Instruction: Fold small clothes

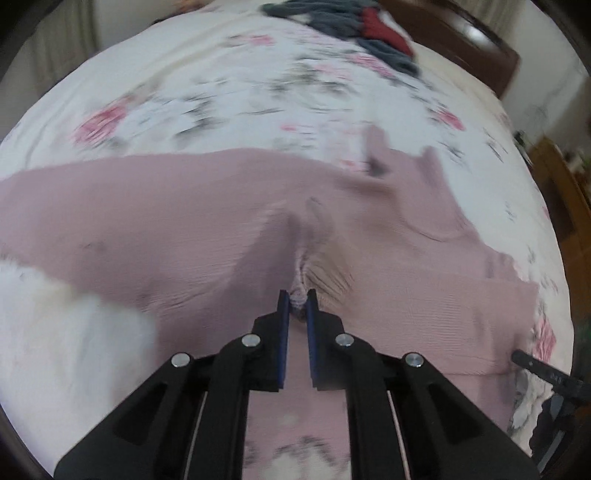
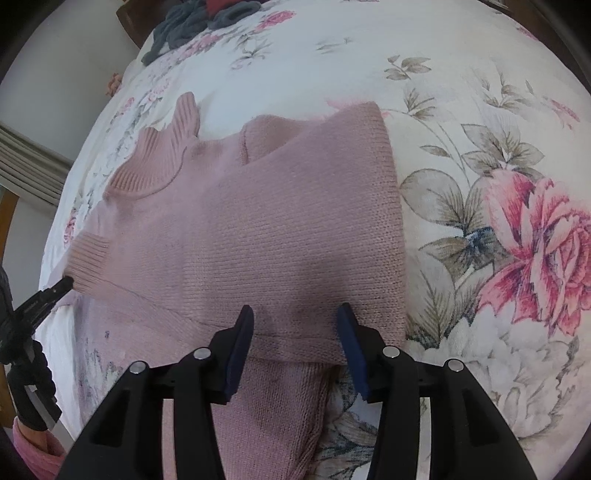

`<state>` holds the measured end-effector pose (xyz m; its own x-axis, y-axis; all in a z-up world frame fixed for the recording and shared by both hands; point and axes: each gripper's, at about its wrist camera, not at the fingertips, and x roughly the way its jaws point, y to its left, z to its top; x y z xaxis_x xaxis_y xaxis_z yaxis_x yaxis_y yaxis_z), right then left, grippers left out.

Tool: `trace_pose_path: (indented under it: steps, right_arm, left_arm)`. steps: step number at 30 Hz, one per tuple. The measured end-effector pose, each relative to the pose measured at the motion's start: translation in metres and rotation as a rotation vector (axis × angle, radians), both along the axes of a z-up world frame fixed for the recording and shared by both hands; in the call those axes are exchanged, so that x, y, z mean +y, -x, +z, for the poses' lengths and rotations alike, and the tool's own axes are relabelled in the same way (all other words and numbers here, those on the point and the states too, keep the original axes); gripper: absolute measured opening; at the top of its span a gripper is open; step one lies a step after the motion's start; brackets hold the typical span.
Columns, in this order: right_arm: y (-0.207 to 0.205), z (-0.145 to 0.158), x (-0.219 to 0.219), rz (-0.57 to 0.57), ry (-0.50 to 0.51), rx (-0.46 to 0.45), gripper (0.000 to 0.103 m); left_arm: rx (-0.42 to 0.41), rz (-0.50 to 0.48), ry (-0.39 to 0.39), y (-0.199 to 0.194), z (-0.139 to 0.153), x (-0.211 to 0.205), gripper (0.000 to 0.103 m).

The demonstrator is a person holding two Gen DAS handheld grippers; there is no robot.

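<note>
The left gripper (image 1: 296, 295) pinched a bunch of the pink sweater (image 2: 258, 221); the right gripper (image 2: 295, 321) hovered released; that thin pinch could slip

Bed: floral sheet (image 2: 480, 155), white with pink roses.
Middle: pink knit sweater (image 2: 277, 221) lying flat, partly folded.
Far end: heap of grey and red clothes (image 1: 354, 33).
</note>
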<state>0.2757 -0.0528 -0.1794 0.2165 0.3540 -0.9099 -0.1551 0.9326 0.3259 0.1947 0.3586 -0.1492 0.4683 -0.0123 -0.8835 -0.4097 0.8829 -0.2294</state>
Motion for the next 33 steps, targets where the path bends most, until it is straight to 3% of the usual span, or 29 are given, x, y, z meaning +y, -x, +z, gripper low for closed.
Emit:
trace_pose_path:
  steps: [5,8,13,19,26,28,30,33]
  right_arm:
    - [0.004,0.019,0.008,0.022,-0.009,-0.027,0.048]
    - [0.006,0.027,0.015,0.04,-0.035,-0.035,0.048]
    - [0.005,0.016,0.029,0.049,-0.04,0.001,0.048]
    - [0.003,-0.009,0.032,0.041,-0.035,0.04,0.048]
    - [0.007,-0.002,0.036,0.06,-0.002,0.023,0.051]
    - [0.013,0.008,0.037,0.068,-0.007,0.003,0.055]
    - [0.02,0.015,0.04,0.079,-0.009,-0.013,0.06]
    - [0.028,0.021,0.049,0.102,-0.014,-0.018,0.06]
  left_arm:
    - [-0.036,0.093,-0.04,0.012,0.016,0.018,0.007]
    - [-0.059,0.022,-0.021,0.004,0.023,-0.001,0.009]
    - [0.011,-0.137,0.038,-0.023,-0.009,-0.05,0.009]
    - [0.132,-0.16,0.037,-0.043,-0.063,-0.066,0.01]
    - [0.102,-0.14,0.076,-0.038,-0.05,-0.054,0.01]
    - [0.048,-0.134,0.072,-0.023,-0.031,-0.042,0.021]
    - [0.016,-0.109,0.062,-0.007,-0.018,-0.026,0.052]
    - [-0.006,-0.044,0.022,0.026,-0.002,0.016,0.053]
